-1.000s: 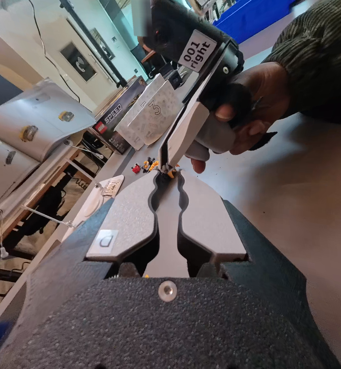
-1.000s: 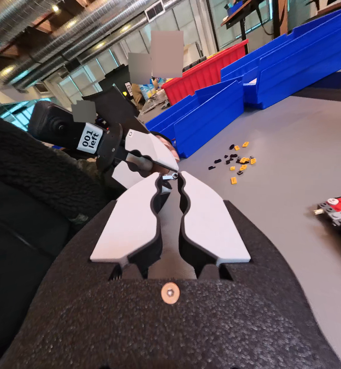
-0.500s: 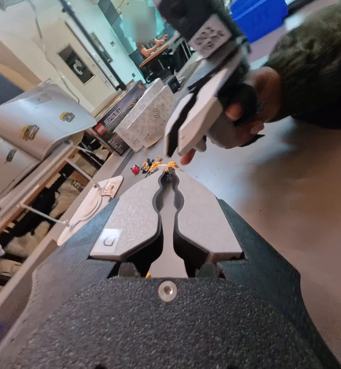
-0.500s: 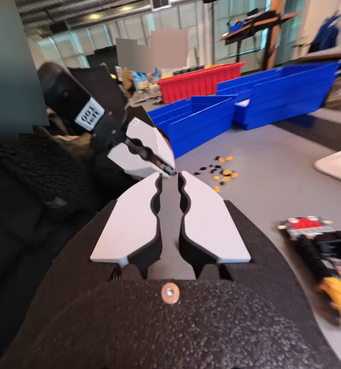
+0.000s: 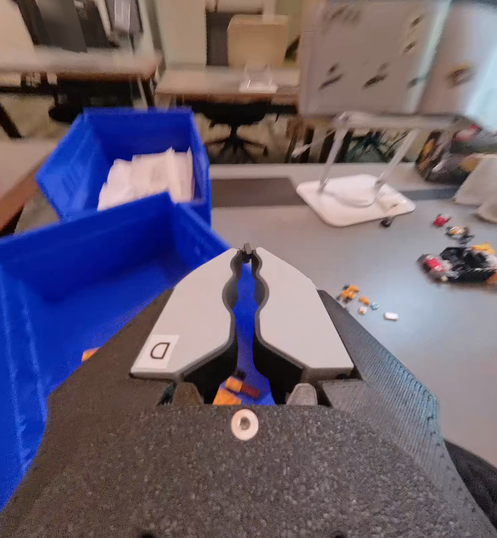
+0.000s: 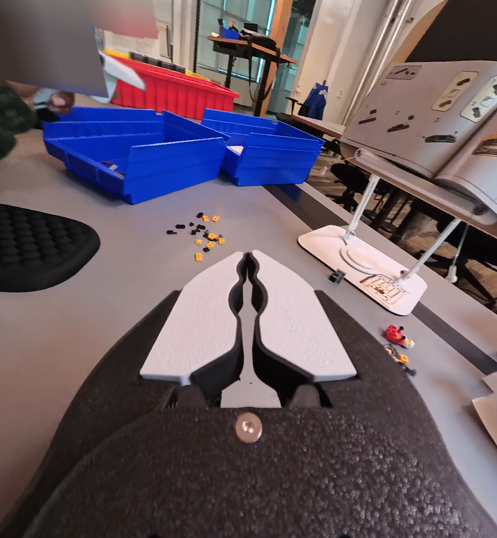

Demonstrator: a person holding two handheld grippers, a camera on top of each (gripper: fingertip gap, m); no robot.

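Note:
My left gripper (image 5: 246, 254) is shut on a small dark grey piece (image 5: 246, 251) pinched at the very fingertips. It hangs over the near blue bin (image 5: 96, 262), which has a few orange and dark pieces on its floor (image 5: 235, 390). My right gripper (image 6: 248, 256) is shut, its pads pressed together with nothing between them. It is above the grey table (image 6: 125, 291), just short of a scatter of black and yellow pieces (image 6: 205, 233). A partly built black, yellow and red toy car (image 5: 468, 266) lies on the table to the left gripper's right.
A second blue bin (image 5: 142, 174) holds white bags. Two blue bins (image 6: 131, 151) and a red bin (image 6: 177, 90) stand behind the scatter. A white stand base (image 6: 360, 267) carries an open booklet (image 6: 445, 116). A black mat (image 6: 29, 244) lies at left. Loose pieces (image 6: 394, 334) lie at right. Across from one pair of fingers to the other is roughly 35 cm.
The left gripper closed on the small piece at the right gripper's tips, drew away and swung over the blue bin. The right gripper, open before, has shut on nothing and turned toward the table.

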